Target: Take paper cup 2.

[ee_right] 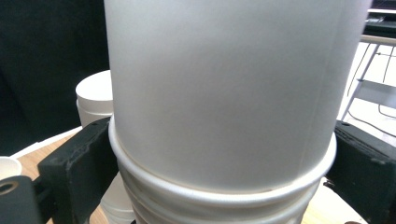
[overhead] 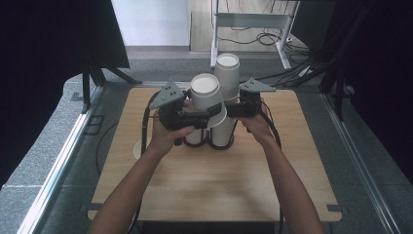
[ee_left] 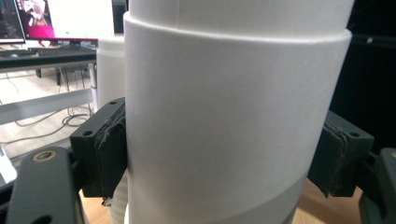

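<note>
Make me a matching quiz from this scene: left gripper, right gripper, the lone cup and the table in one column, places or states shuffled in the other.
1 left gripper
2 right gripper
3 lone cup
4 table

A light wood
B jaws on the tall stack
C near the table's left edge
D jaws on the tilted cup

Pairs: 1-D, 2-B, 3-C, 4-A

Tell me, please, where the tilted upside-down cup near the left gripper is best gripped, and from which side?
Grip the tilted cup across its smooth side wall, coming level from the left: the wall is round and fits between the jaws. The left gripper grips it so, pads on opposite sides.
</note>
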